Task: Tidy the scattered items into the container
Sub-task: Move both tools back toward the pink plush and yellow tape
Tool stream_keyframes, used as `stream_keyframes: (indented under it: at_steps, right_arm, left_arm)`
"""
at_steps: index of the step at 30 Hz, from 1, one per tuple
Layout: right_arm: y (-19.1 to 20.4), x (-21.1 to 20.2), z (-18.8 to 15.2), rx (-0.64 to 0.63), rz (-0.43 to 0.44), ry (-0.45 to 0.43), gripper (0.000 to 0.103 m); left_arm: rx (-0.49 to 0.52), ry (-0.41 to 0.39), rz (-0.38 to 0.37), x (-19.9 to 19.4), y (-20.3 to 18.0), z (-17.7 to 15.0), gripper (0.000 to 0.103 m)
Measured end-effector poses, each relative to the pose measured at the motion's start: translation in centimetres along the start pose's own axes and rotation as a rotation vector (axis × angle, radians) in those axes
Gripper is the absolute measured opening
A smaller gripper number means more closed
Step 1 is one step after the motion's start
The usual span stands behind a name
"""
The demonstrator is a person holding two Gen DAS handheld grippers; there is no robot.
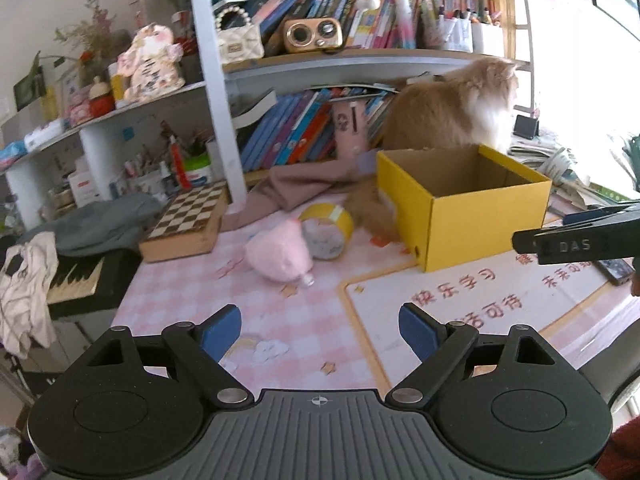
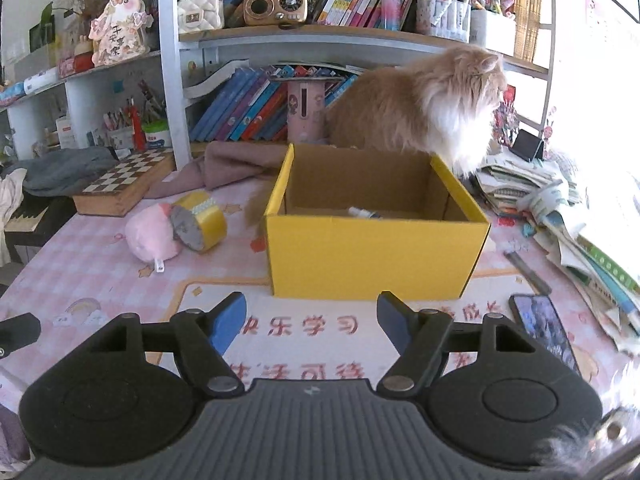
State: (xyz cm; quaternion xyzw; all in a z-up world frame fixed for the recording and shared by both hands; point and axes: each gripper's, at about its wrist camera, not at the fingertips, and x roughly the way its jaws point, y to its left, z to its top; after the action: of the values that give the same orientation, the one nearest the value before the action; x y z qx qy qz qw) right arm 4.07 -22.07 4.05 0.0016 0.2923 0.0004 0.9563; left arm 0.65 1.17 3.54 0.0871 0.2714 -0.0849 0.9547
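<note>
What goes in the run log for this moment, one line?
left gripper open, empty | right gripper open, empty | yellow box holds small bottle | pink plush, tape roll outside

Counted on the worktop: one yellow cardboard box (image 2: 376,256), one pink plush toy (image 2: 150,236), one tape roll (image 2: 200,222), one chessboard (image 2: 124,182), one phone (image 2: 544,330), one cat (image 2: 424,112).

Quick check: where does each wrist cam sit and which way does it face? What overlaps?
Left wrist: sits on the left tool, facing forward and down over the pink table; sees the yellow box to its right, pink plush, tape roll. Own open fingers show, plus the right tool's tip.
Right wrist: sits on the right tool, squarely facing the box; own open fingers show.
Shared: box, plush, tape, cat, bookshelf.
</note>
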Motion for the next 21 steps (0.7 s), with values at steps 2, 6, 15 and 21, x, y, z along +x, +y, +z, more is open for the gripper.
stream_keyframes:
  at_steps: [2, 6, 15, 21]
  right_arm:
    - [0.7, -0.3, -0.6, -0.004, -0.004, -0.002, 0.071]
    - [2.2, -0.2, -1.4, -0.032, 0.017, 0.023, 0.072]
    - [7.3, -0.6, -0.9, -0.164, 0.115, -0.015, 0.072]
    - [10.0, -1.8, -2.2, -0.233, 0.193, 0.016, 0.074]
  left_arm:
    - [-0.016, 0.002, 0.006, -0.3, 0.7, -0.9, 0.088]
    - [-0.038, 0.033, 0.034, 0.0, 1.8, -2.2, 0.088]
    - [-0.092, 0.057, 0.028, 0.3, 3.5, -2.6, 0.088]
    - [-0.094, 0.057, 0.027, 0.2, 3.6, -2.8, 0.088]
